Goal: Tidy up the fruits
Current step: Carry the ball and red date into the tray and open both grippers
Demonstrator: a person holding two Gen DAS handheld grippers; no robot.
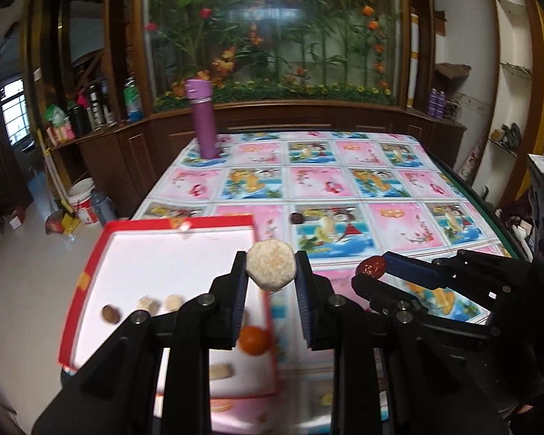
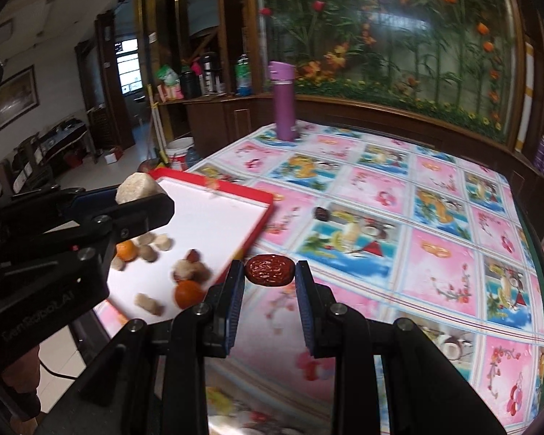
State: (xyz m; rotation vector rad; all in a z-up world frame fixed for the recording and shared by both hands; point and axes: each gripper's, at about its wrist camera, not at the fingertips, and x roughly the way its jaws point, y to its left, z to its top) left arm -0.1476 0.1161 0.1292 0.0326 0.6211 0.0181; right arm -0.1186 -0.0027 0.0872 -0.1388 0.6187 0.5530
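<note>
The left gripper [image 1: 270,272] is pinching a pale rough ball [image 1: 270,265] at frame centre, above the red-rimmed tray [image 1: 90,253]. The right gripper [image 2: 270,271] is clamping a red date [image 2: 270,270] mid-frame.

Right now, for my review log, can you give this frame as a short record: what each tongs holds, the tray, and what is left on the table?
left tongs: shut on pale round crumbly cake
right tongs: shut on wrinkled dark red date
red-rimmed white tray: holds small oranges, brown and pale pieces
loose on patterned tablecloth: one dark date
far corner: upright purple flask
</note>
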